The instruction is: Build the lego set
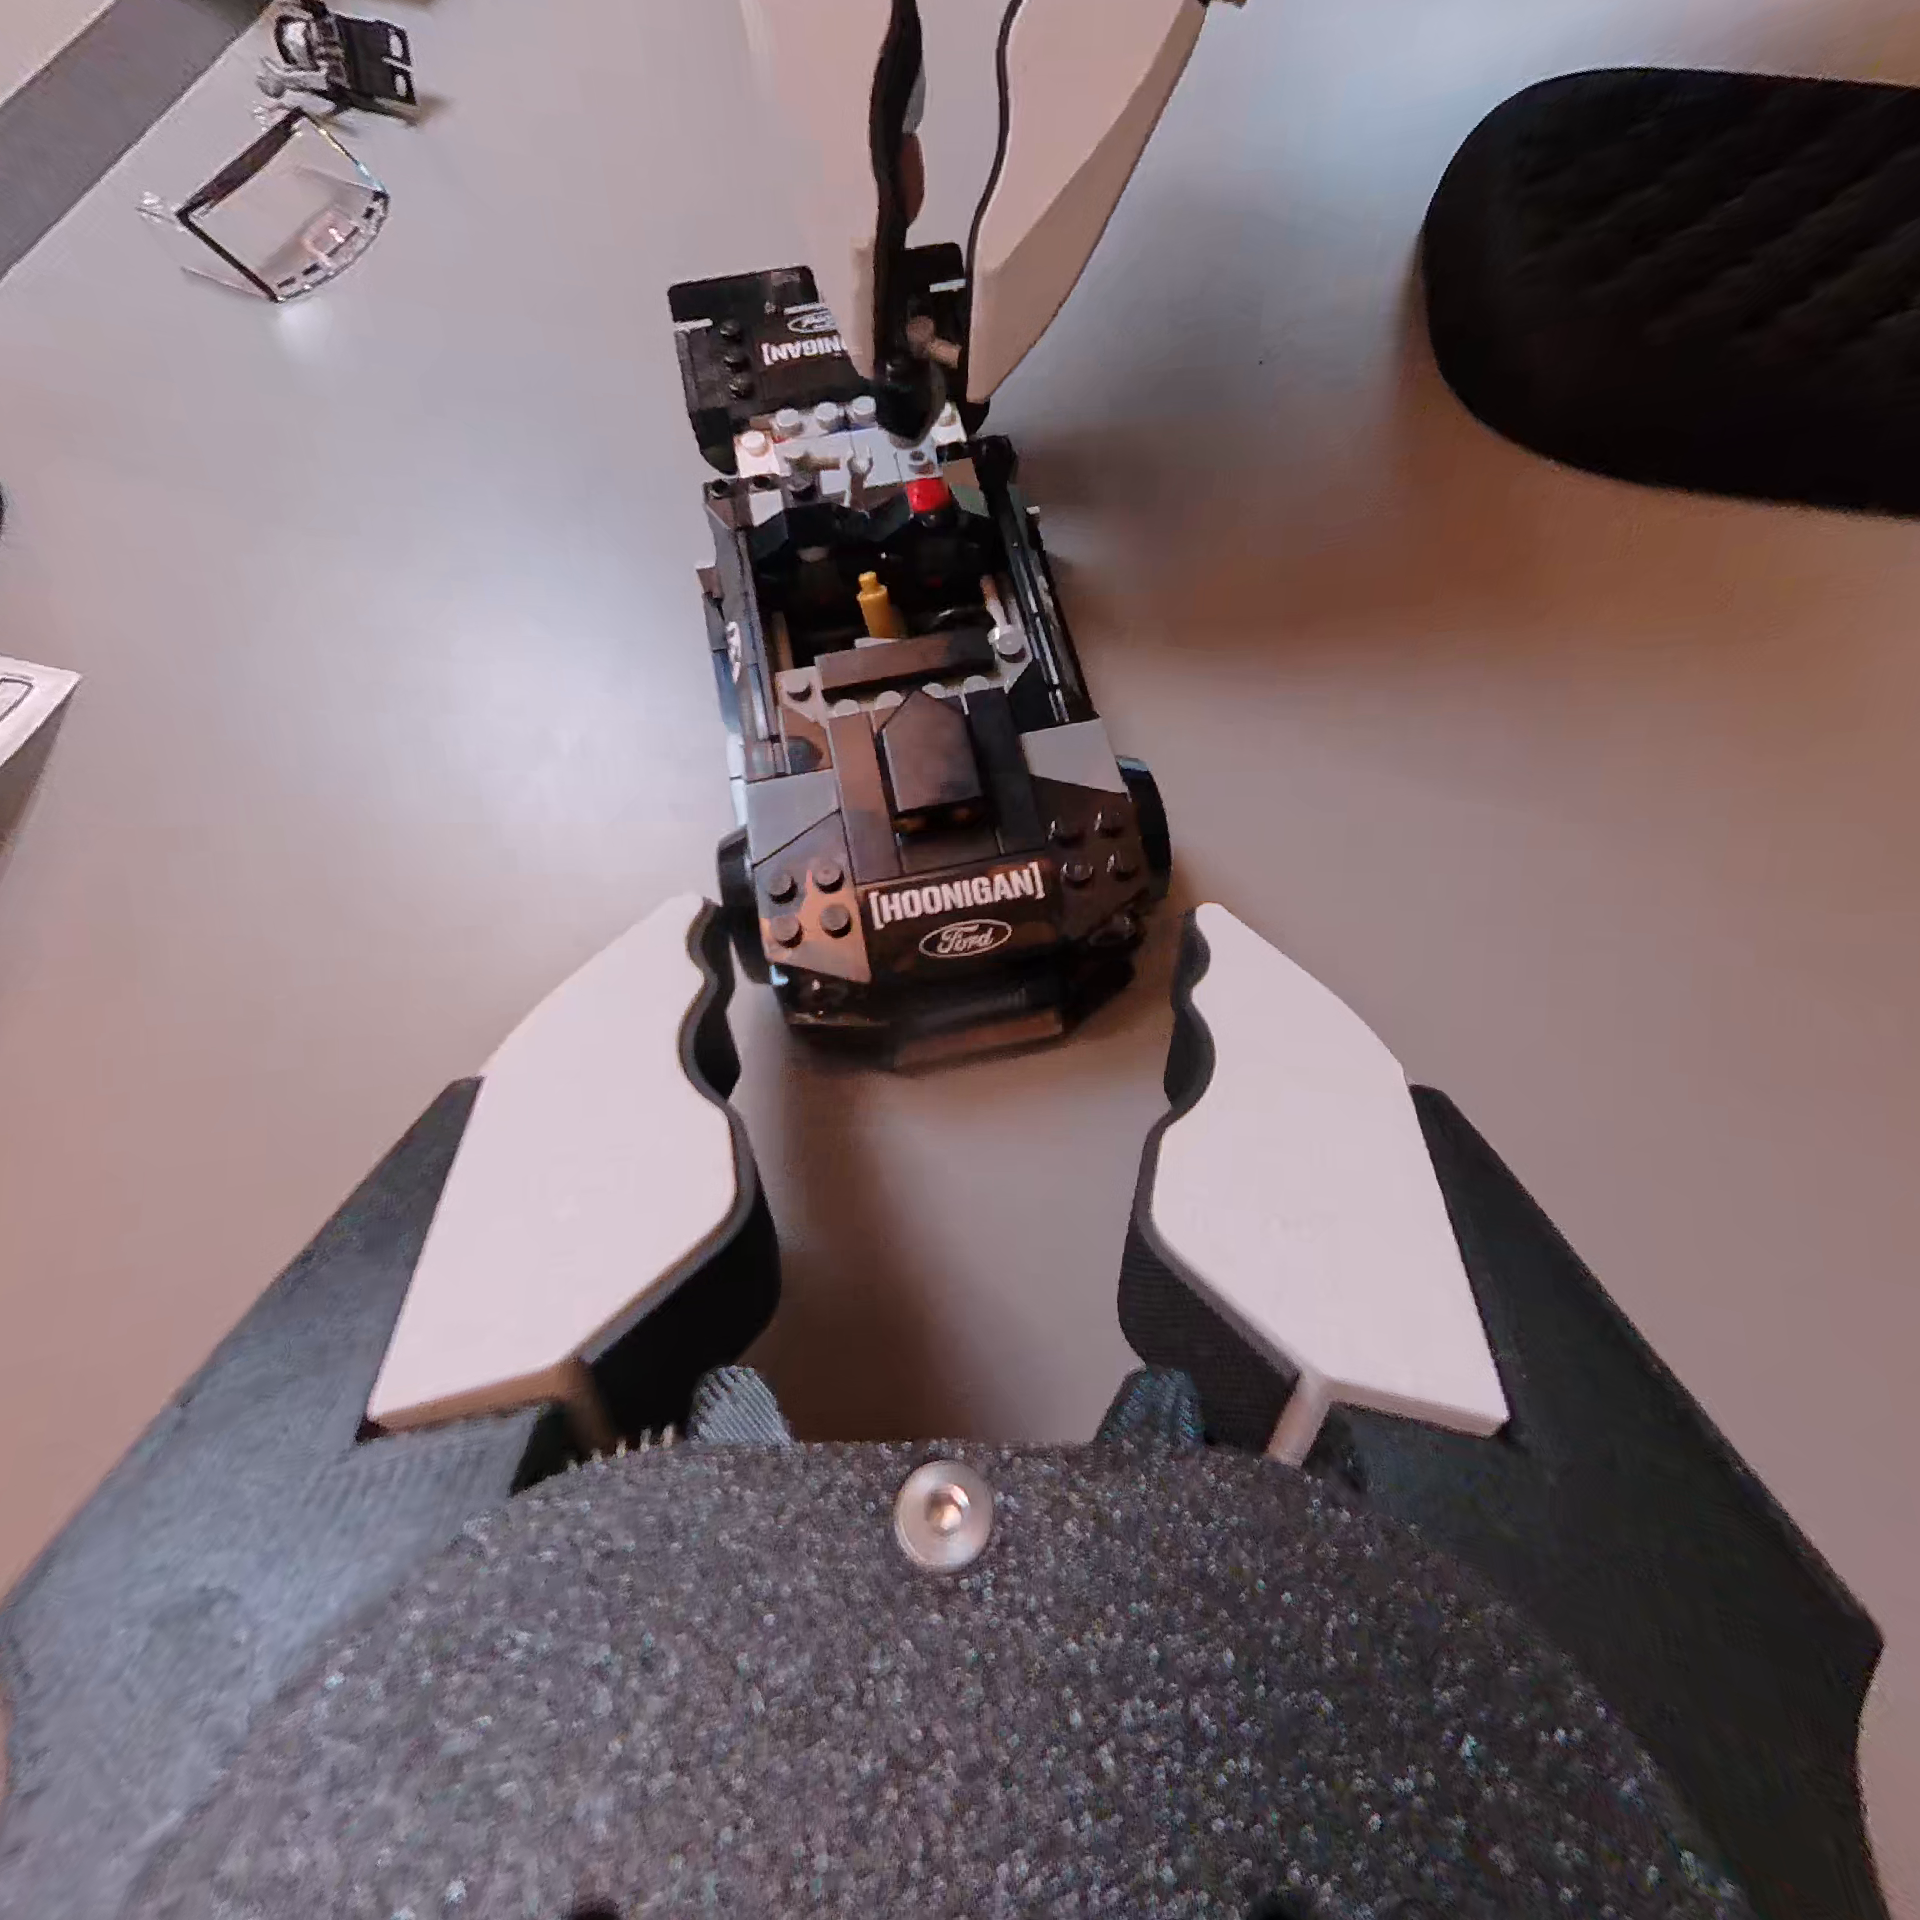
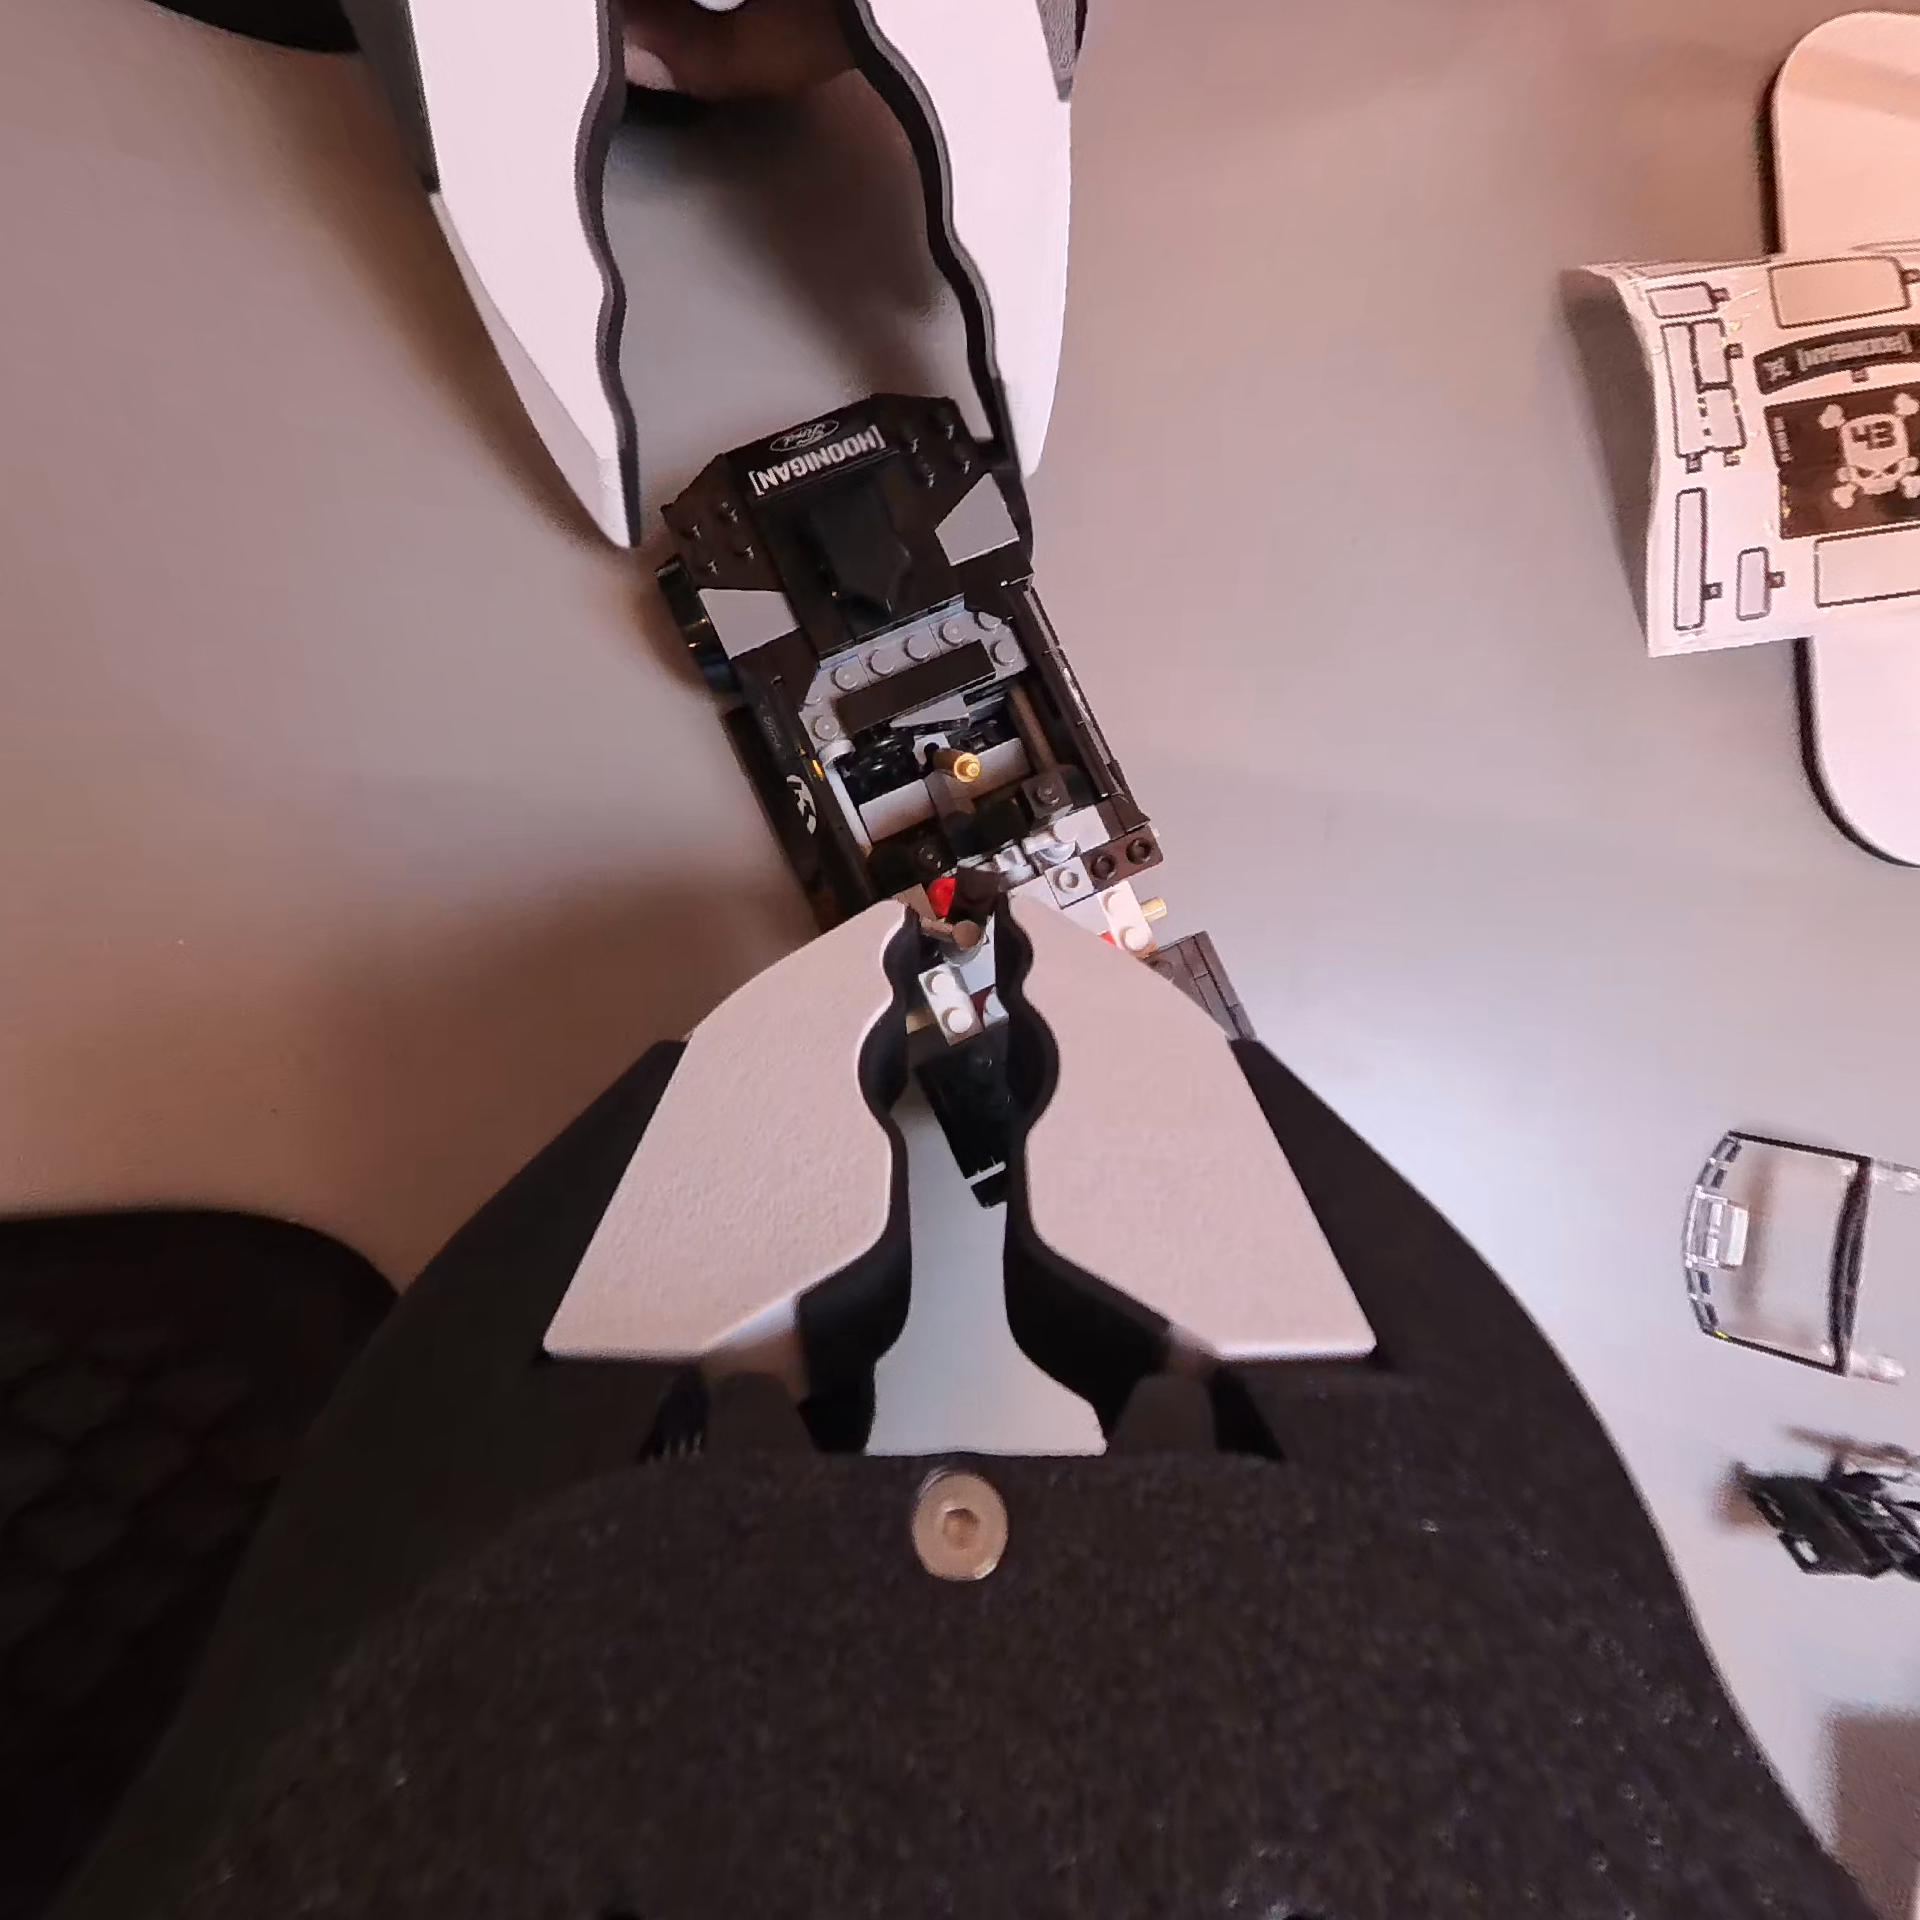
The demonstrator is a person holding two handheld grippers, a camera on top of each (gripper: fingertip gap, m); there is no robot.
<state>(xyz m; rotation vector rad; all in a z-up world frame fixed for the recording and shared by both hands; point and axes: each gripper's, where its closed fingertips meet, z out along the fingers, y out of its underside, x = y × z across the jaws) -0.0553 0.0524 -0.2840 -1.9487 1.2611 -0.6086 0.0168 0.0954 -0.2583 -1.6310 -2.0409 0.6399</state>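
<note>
A half-built black lego car [image 1: 914, 727] sits on a pale grey surface [image 1: 364, 727] between two pairs of handheld tongs that face each other along its length. The left tongs [image 1: 945, 997] are spread wide, their white fingers [image 1: 582, 1164] flanking the car's nose without visibly touching it; the front bumper lies just ahead of the tips. At the far end the right tongs [image 2: 951, 920] are drawn nearly together over the rear deck, and they seem to pinch a small grey piece [image 2: 961, 935] beside a red stud [image 2: 942, 894], though the tips hide the contact.

The car is roofless, its cockpit open from above, with a tan gear lever [image 1: 876, 603] standing upright in the middle. Light grey studded plates line the edge of the dashboard and the rear shelf. The bonnet is black with grey wedge panels and a raised scoop; a white-lettered sticker runs across the nose. Black wheels show at the front corners.

Off to one side lie a clear windscreen piece [image 2: 1782, 1252] with a black band, a small black sub-assembly [image 2: 1829, 1517] and a curled sticker sheet [image 2: 1766, 447] resting partly on a white oval object [image 2: 1860, 727]. A black padded chair seat [image 1: 1683, 281] sits beyond the surface's edge.
</note>
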